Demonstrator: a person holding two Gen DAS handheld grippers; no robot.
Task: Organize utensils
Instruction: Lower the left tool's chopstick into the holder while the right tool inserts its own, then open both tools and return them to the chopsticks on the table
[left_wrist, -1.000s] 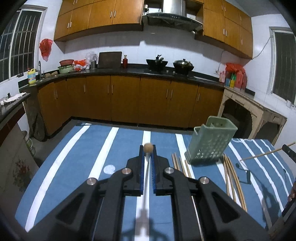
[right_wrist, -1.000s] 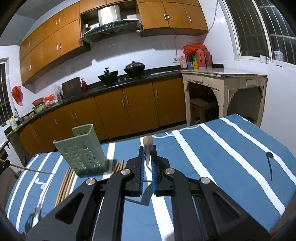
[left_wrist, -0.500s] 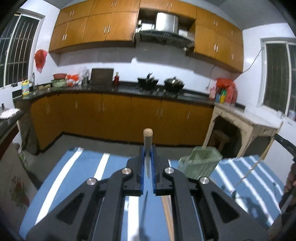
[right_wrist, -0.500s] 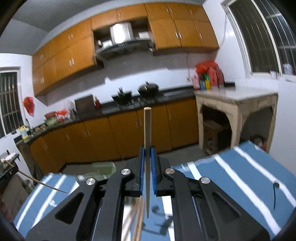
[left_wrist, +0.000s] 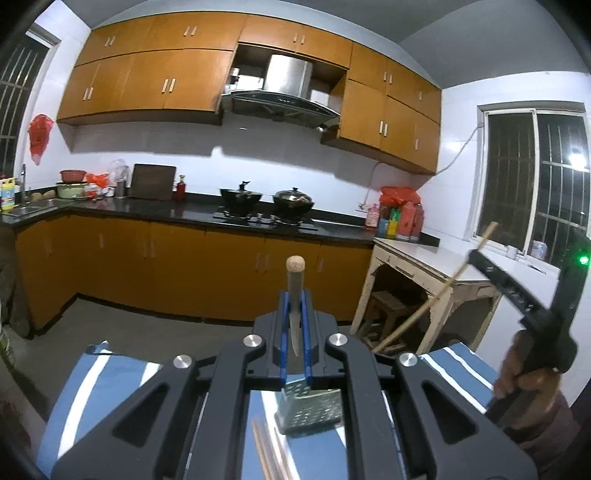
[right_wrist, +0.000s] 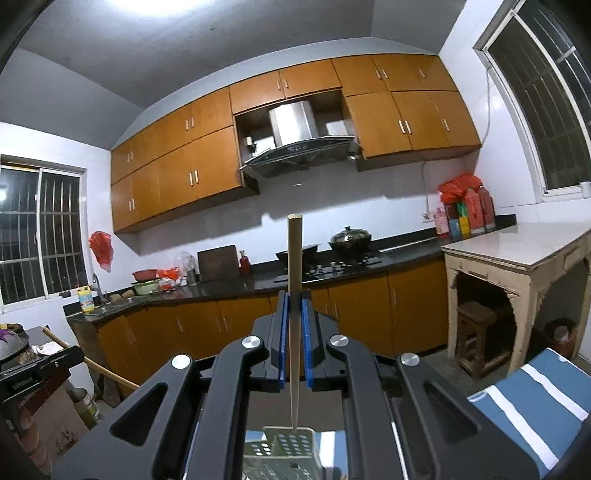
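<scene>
Left black gripper (left_wrist: 295, 314) is clamping its blue pads on a thin wooden chopstick (left_wrist: 294, 291), standing it nearly upright with the rounded end up. Right black gripper (right_wrist: 294, 317) is pinching a second pale wooden chopstick (right_wrist: 294, 295) the same way, tip hanging just over the perforated green plastic utensil holder (right_wrist: 284, 448). That holder is sitting on the blue white-striped tablecloth (left_wrist: 92, 391), with more loose wooden chopsticks (left_wrist: 269, 454) lying beside it.
</scene>
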